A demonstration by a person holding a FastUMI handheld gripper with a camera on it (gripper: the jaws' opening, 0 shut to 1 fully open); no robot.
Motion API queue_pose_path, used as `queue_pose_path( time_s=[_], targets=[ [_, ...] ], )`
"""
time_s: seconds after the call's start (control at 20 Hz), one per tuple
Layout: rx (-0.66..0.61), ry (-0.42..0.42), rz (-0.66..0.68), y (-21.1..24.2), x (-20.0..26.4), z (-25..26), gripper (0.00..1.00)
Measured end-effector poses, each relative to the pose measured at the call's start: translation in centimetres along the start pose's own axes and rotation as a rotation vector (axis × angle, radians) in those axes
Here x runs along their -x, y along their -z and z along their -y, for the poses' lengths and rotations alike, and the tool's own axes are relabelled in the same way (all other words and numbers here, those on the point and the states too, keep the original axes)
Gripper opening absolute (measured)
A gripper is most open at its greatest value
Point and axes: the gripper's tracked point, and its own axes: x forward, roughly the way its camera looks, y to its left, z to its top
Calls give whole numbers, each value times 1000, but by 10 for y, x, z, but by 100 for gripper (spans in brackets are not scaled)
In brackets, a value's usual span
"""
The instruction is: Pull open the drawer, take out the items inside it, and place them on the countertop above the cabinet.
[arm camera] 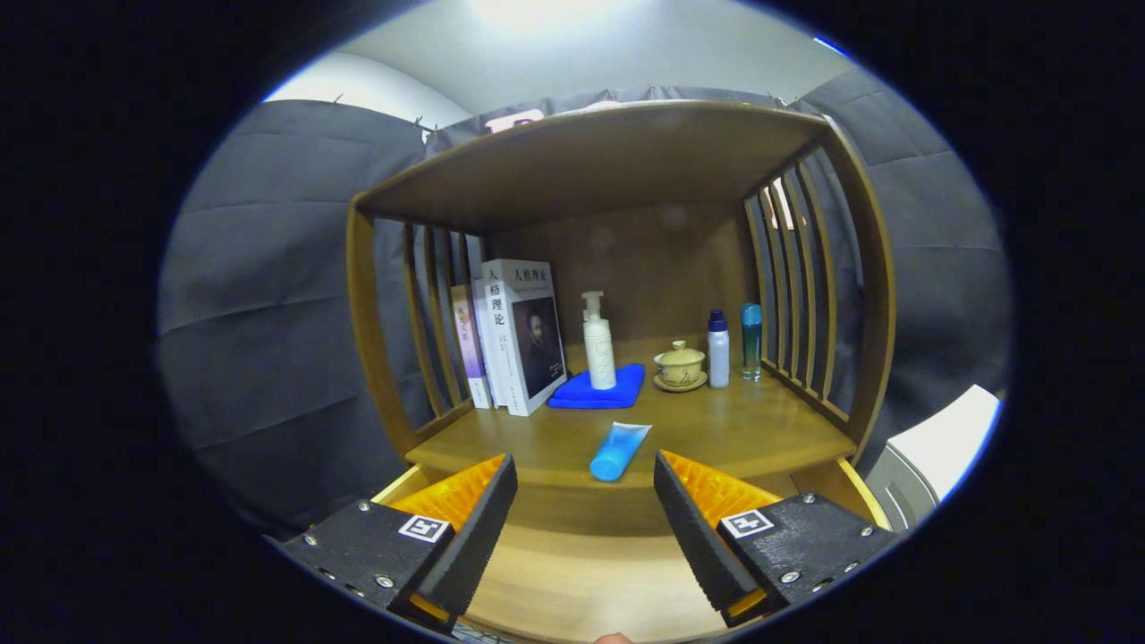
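- Gripper view looks along the tongs [585, 514], which stand spread wide with nothing between them; the ridged inner faces of the fingers [472, 537] are bare.
- Just ahead of the fingers, between them and a little beyond, a blue tube [619, 451] lies flat on the desk [716, 429], cap end toward the tongs, close to the front edge.
- Below that edge a pale wooden surface [572, 572] runs under the fingers; likely the open drawer, though I cannot tell for sure.
- The tube looks like soft plastic, light and squeezable, probably a bit slick; I would take it across the middle of the body with gentle pressure, not at the flat crimped tail.
- Farther back: a white pump bottle [598, 344] upright on a folded blue cloth [597, 390], a small lidded ceramic cup [680, 365] on its saucer, fragile by the look, and two slim bottles [733, 347] side by side.
- Books [512, 335] stand to the left against the slatted side.
- The cabinet [626, 152] is smooth brown wood with a flat top board and slats on both sides.
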Motion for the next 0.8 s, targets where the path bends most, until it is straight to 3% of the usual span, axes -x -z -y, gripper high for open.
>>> queue_pose_path(
  time_s=[0.5, 0.8],
  targets=[
    [28, -66, 153, 27, 88, -36, 94],
    [10, -92, 82, 84, 119, -38, 95]
  ],
)
